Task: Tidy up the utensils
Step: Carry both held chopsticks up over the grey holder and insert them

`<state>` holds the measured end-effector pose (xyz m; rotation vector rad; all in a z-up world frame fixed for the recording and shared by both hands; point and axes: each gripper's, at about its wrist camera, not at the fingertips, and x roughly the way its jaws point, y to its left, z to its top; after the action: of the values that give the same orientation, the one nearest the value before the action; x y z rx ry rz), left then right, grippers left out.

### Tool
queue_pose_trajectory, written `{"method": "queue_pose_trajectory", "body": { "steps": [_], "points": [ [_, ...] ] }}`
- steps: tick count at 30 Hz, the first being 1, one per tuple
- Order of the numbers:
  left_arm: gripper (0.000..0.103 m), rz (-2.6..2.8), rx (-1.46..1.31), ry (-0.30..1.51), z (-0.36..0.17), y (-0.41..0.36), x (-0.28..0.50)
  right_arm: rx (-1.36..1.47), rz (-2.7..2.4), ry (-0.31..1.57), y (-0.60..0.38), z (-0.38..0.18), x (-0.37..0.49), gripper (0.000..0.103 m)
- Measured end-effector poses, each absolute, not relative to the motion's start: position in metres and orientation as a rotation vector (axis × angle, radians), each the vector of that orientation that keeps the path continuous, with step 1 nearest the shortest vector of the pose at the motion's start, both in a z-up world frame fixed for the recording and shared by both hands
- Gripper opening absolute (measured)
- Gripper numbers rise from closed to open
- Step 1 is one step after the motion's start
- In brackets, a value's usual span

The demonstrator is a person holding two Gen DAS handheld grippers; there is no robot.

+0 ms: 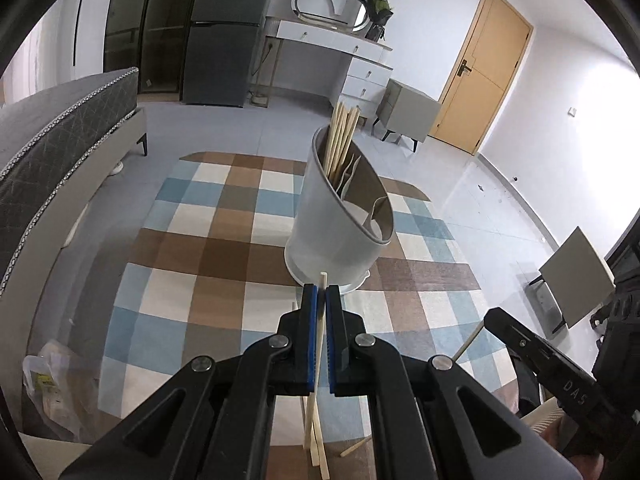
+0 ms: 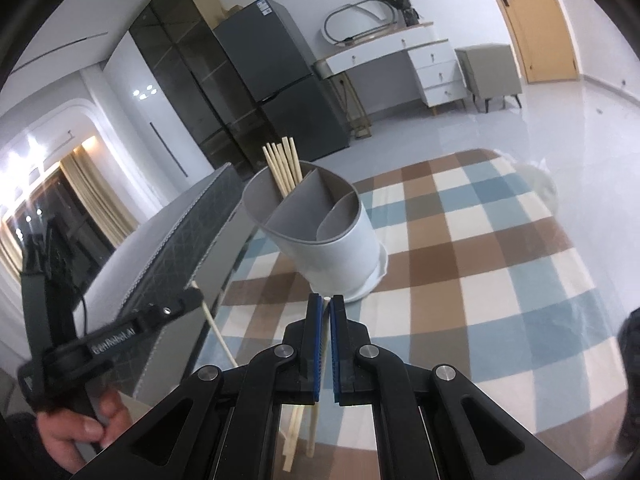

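A white utensil holder [image 1: 336, 236] [image 2: 340, 248] with grey dividers stands tilted in view just beyond both grippers. Several wooden chopsticks [image 1: 340, 136] [image 2: 282, 164] stand in its far compartment; the other compartments look bare. My left gripper [image 1: 322, 292] [image 2: 195, 295] is shut on a single chopstick [image 1: 318, 360] [image 2: 218, 330], whose tip pokes just past the pads. My right gripper [image 2: 326, 300] [image 1: 489, 315] is shut on another chopstick [image 2: 327, 332] [image 1: 466, 346]. A few loose chopsticks [image 1: 320, 452] [image 2: 292, 436] lie on the surface under the grippers.
A checked rug [image 1: 200, 260] covers the floor below. A grey bed [image 1: 60, 140] runs along the left, with a plastic bag [image 1: 52, 392] near it. A fridge [image 1: 220, 40], white dresser [image 1: 352, 56] and wooden door [image 1: 480, 72] line the far wall. A hand [image 2: 80, 432] holds the left gripper's handle.
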<state>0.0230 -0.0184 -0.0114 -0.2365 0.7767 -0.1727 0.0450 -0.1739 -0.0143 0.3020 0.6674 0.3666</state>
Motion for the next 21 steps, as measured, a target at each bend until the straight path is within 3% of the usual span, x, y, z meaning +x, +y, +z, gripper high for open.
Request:
{"method": "queue_pose_trajectory", "body": {
  "steps": [21],
  "points": [
    [0.000,-0.194,-0.173,0.757,0.008,-0.017,0.007,0.147,0.349,0.566,-0.153,0.011,0.018,0.003]
  ]
}}
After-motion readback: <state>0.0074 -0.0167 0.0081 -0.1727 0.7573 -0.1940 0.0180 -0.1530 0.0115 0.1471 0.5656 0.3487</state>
